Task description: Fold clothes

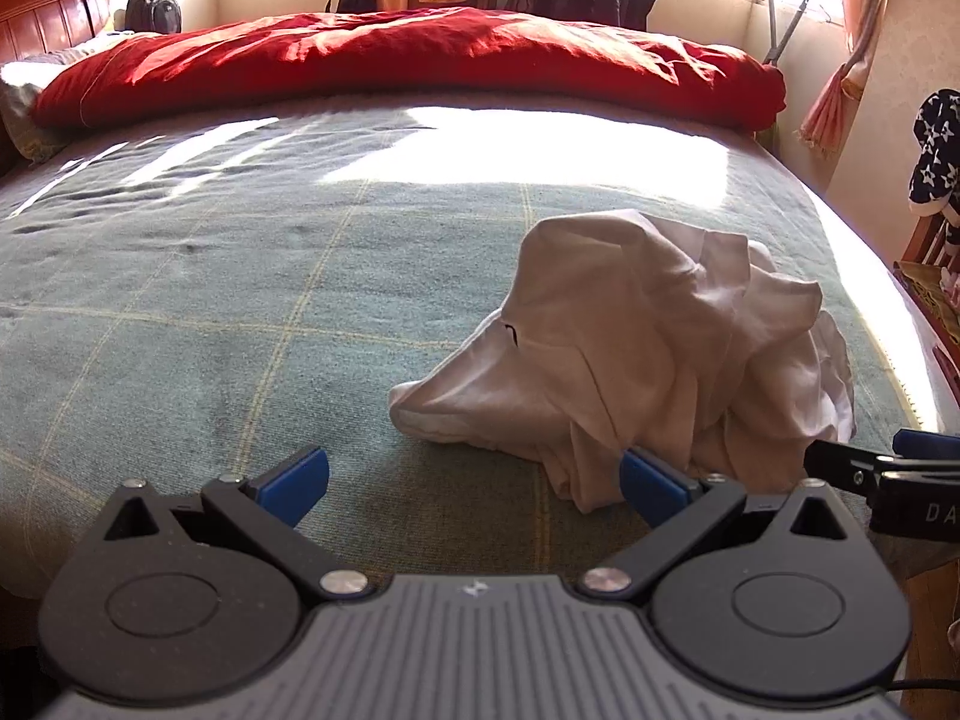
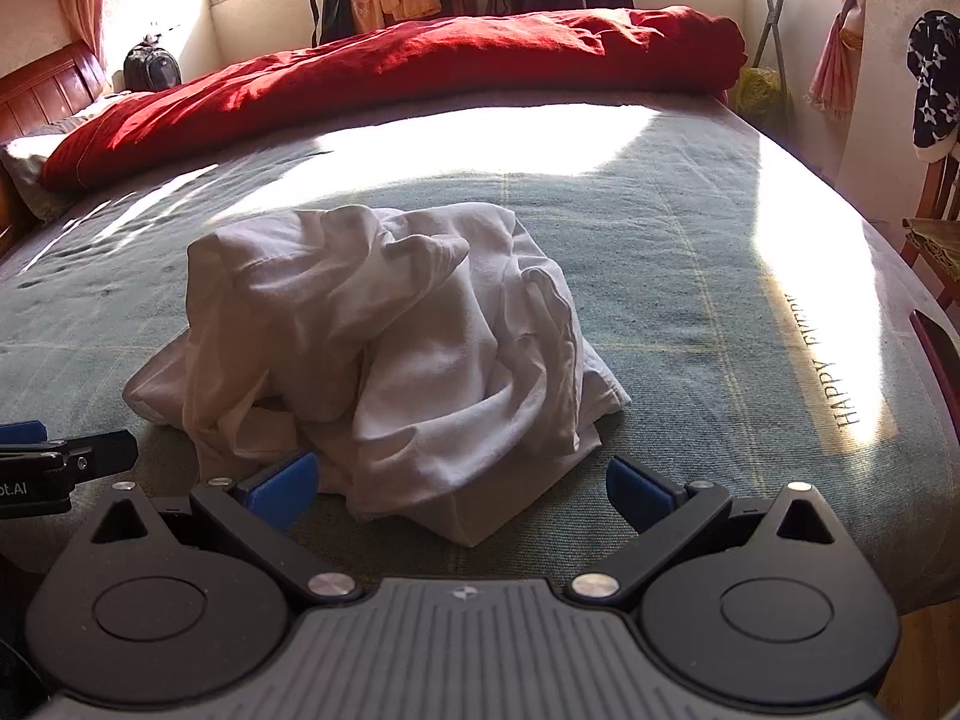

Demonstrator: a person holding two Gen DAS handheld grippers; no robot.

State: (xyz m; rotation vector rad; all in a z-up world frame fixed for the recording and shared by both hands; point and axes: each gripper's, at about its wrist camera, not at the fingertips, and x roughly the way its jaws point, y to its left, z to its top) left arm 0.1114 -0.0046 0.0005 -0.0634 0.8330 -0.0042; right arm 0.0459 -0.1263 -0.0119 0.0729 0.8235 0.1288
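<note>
A crumpled white garment (image 1: 648, 348) lies in a heap on the green checked bedspread (image 1: 240, 300), near the bed's front edge. In the left wrist view it sits right of centre, and my left gripper (image 1: 474, 483) is open just short of it, its right pad touching the cloth's near fold. In the right wrist view the white garment (image 2: 384, 336) fills the middle, and my right gripper (image 2: 462, 489) is open with the heap's lowest fold between its blue pads. Each gripper shows at the edge of the other's view.
A rolled red duvet (image 1: 390, 60) runs across the far side of the bed. A wooden headboard (image 1: 48, 18) and a pillow are at the left. A chair with a star-patterned cloth (image 2: 933, 84) stands to the right. Hanging clothes and a drying rack line the window wall.
</note>
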